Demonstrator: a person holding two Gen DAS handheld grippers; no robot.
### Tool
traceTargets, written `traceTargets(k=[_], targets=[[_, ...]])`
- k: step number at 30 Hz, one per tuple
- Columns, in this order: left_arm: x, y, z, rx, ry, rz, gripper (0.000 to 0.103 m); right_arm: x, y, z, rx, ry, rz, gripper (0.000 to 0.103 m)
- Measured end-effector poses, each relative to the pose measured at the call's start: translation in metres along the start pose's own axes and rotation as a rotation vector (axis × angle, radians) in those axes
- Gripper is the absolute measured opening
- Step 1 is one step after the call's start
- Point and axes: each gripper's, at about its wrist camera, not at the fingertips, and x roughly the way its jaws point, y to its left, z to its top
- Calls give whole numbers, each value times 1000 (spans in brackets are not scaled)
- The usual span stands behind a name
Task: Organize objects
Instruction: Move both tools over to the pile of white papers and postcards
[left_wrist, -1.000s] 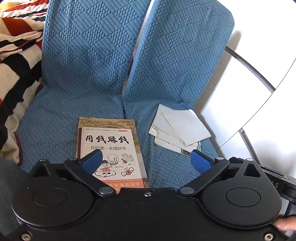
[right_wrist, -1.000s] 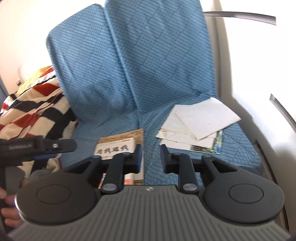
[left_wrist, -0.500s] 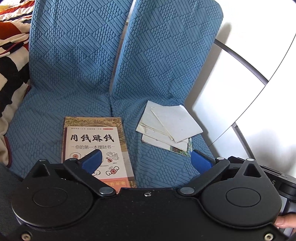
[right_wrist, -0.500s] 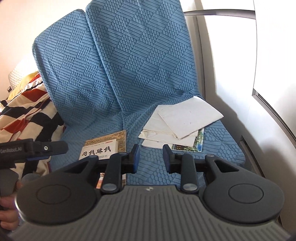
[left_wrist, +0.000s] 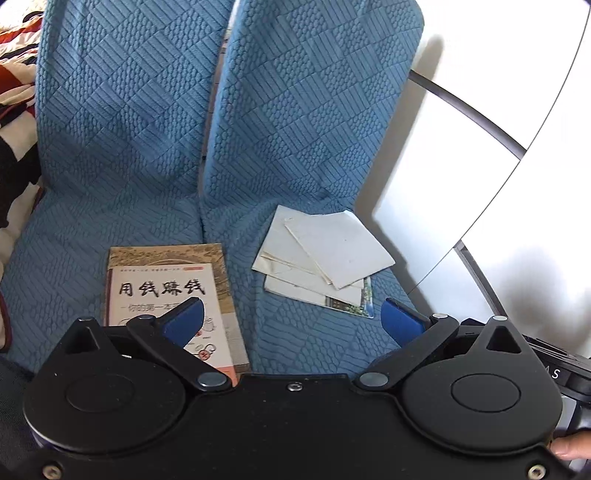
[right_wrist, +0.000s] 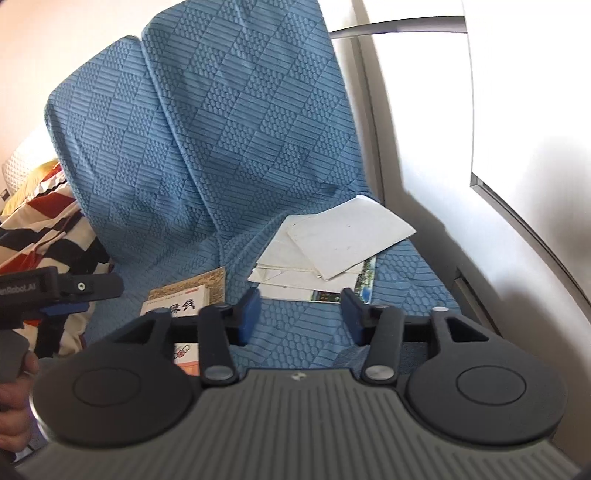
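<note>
Nothing organized yet: book (left_wrist: 170, 295) lies flat on the left seat cushion, loose papers (left_wrist: 325, 258) sit fanned and askew on the right cushion (left_wrist: 303, 332), well apart. Left gripper (left_wrist: 291, 321) spread wide and empty over the book's near edge. Right gripper (right_wrist: 301, 314) has just been opening, nothing between its jaws, aimed at the papers; both pickups remain.
</note>
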Motion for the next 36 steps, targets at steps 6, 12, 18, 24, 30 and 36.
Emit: traceTargets(k=[6,12,18,24,30,36], targets=[[27,-15,-1,27,-4,18,102,10,-25,0,113,-14,-10,71],[53,-15,-6,21,7,34,102,38,-39,-5,184,-27,-8,71],[77,-4,-3,-31,30,20,102,72,-53,-14,245,-31,-63,71],[102,-5,4,-48,55,9,101,97,-64,-23,315,-24,-78,71],[128,-20,12,-23,59,12,101,110,-71,-16,419,-90,-80,72],[157,-37,14,53,69,52,101,131,-85,-15,553,-112,-86,72]])
